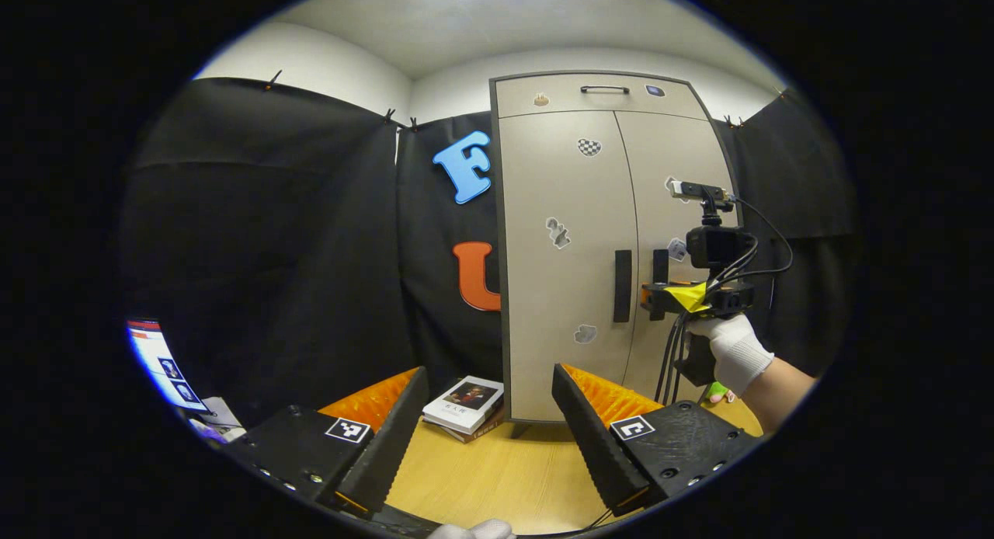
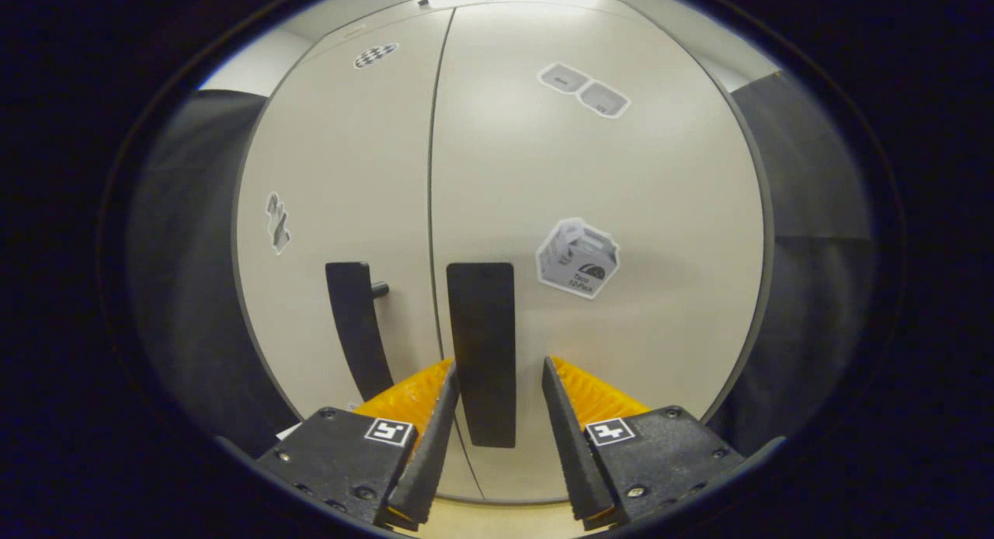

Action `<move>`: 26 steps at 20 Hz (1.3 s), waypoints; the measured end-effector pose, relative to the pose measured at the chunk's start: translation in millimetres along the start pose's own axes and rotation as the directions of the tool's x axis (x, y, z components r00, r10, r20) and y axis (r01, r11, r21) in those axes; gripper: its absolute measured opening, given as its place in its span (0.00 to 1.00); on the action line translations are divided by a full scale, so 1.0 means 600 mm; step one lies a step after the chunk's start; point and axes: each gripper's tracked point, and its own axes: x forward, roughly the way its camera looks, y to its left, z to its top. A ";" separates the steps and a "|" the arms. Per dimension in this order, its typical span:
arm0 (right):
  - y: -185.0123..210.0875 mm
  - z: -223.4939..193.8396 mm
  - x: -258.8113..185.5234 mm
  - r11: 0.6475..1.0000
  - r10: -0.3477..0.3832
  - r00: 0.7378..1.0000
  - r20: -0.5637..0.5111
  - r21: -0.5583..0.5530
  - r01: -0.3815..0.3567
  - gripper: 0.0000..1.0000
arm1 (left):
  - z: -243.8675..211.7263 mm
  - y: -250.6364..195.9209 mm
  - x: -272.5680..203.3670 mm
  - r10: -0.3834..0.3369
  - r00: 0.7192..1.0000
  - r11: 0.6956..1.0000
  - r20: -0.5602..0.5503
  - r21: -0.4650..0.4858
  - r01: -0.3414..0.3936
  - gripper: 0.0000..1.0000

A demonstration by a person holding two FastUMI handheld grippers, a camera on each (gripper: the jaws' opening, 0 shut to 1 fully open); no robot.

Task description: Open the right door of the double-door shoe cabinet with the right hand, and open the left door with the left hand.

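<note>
The beige shoe cabinet stands on the table with both doors closed. In the left gripper view its left door [image 1: 567, 267] carries a dark vertical handle [image 1: 622, 286], and the right door [image 1: 675, 158] has its own handle [image 1: 660, 263]. My left gripper [image 1: 489, 372] is open, well short of the cabinet, holding nothing. A gloved hand [image 1: 730, 349] holds my right gripper [image 1: 656, 294] at the right door's handle. In the right gripper view, the right gripper [image 2: 497, 362] is open with its fingers on either side of the right handle [image 2: 481, 321]. The left handle [image 2: 353, 329] stands just beside it.
A book [image 1: 466, 403] lies on the wooden table [image 1: 497, 477] at the cabinet's left foot. A drawer with a bar handle [image 1: 604, 89] tops the cabinet. Black cloth walls close in on both sides. A lit screen [image 1: 159, 360] shows at the far left.
</note>
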 end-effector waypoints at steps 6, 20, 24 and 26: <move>0.010 -0.002 -0.003 1.000 0.011 1.000 -0.010 -0.008 -0.011 0.36 | -0.004 -0.003 0.009 -0.011 1.000 1.000 -0.001 -0.011 0.011 0.96; -0.010 -0.016 -0.104 0.999 0.053 0.998 -0.019 -0.007 -0.053 0.24 | -0.002 0.006 -0.036 -0.054 0.998 0.998 0.021 -0.030 0.054 0.96; -0.037 -0.021 -0.162 0.999 0.051 0.999 -0.018 0.002 -0.051 0.23 | -0.004 -0.002 -0.054 -0.093 0.995 0.995 0.025 -0.035 0.094 0.96; -0.053 -0.025 -0.188 0.999 0.047 0.999 -0.016 0.001 -0.047 0.23 | -0.003 -0.009 -0.065 -0.115 0.993 0.993 0.027 -0.033 0.116 0.96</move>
